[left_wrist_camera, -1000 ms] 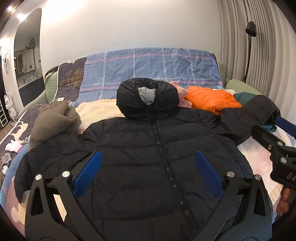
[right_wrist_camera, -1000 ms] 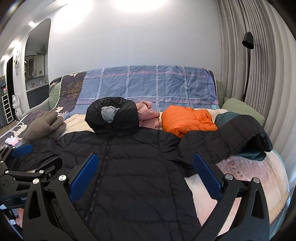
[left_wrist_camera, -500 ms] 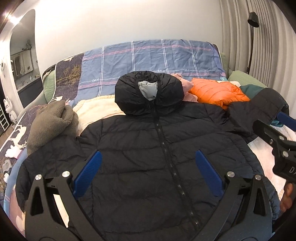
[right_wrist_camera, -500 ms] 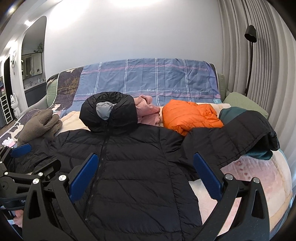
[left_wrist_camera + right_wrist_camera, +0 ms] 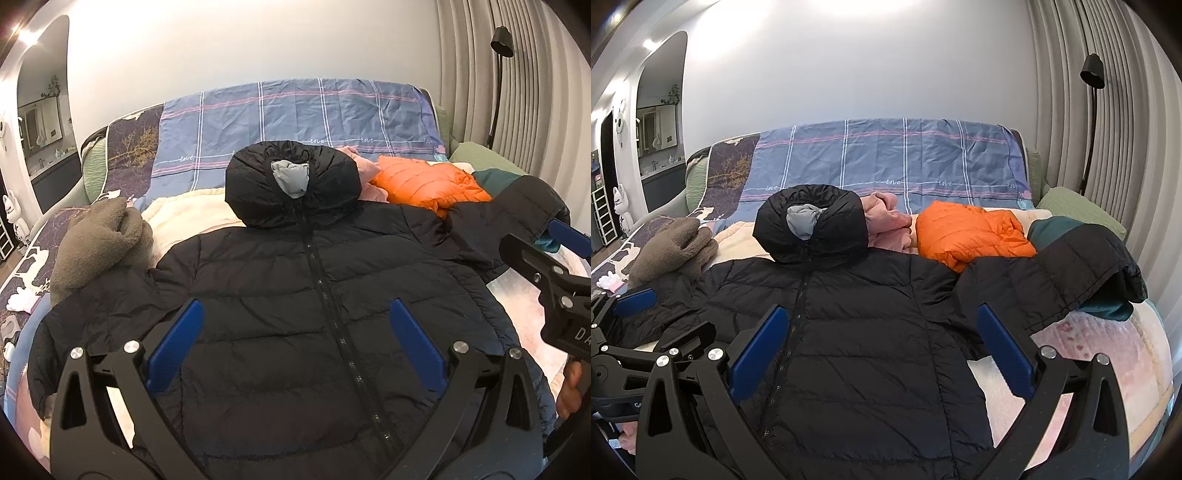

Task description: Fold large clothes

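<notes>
A black hooded puffer jacket (image 5: 295, 314) lies flat and zipped, front up, on the bed, hood (image 5: 291, 188) toward the headboard. It also shows in the right wrist view (image 5: 871, 332). Its right sleeve (image 5: 1052, 273) is draped over a dark green garment. My left gripper (image 5: 295, 339) is open and empty above the jacket's lower front. My right gripper (image 5: 882, 343) is open and empty above the jacket's right side. It also shows at the right edge of the left wrist view (image 5: 546, 266).
An orange puffer jacket (image 5: 967, 232), a pink garment (image 5: 886, 221) and a dark green garment (image 5: 1108, 306) lie by the headboard and right side. A brown fleece (image 5: 99, 243) lies at the left. A blue plaid cover (image 5: 295, 118) drapes the headboard. A floor lamp (image 5: 1089, 122) stands at the right.
Both grippers have tilted and moved slightly, so the jacket sits lower in both views. Jaws stay open. The jacket has not moved.
</notes>
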